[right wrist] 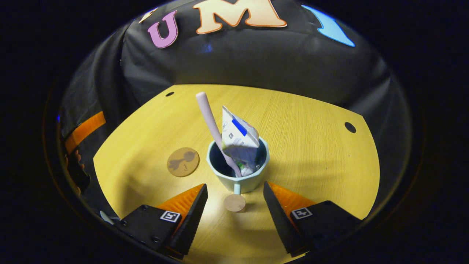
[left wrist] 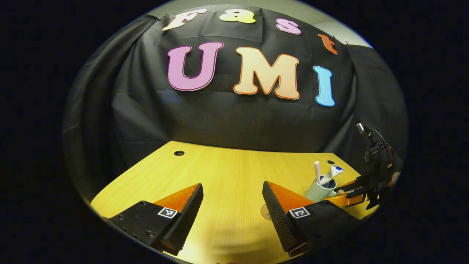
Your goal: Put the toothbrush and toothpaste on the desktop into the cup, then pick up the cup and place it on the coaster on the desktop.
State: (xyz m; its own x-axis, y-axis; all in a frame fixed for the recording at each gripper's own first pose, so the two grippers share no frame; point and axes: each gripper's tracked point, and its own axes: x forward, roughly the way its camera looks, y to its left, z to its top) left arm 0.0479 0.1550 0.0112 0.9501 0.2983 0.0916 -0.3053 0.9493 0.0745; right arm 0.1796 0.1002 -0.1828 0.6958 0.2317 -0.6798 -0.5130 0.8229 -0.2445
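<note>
In the right gripper view the right gripper [right wrist: 234, 205] has its jaws spread wide apart, holding nothing; between them, just ahead, sits the round wooden end of the cup's handle, untouched by either jaw; the pale blue cup [right wrist: 238, 172] stands upright on the yellow wooden surface [right wrist: 311, 146] directly beyond; the pink toothbrush [right wrist: 210, 121] leans out of it to the left, handle end up, and the white toothpaste [right wrist: 238, 137] tube stands in it beside the brush, its flat crimped end uppermost; the round brown coaster [right wrist: 183, 161] lies flat on the surface just left of the cup, apart from it and bare.

In the left gripper view the left gripper [left wrist: 232, 207] hangs over bare surface with its jaws likewise wide apart and empty; a pale disc half hidden behind the right-hand jaw is possibly the coaster, though too little shows to be sure; farther right stands the cup with brush and tube upright in it, and the other gripper's orange jaws reach toward it from the edge.
</note>
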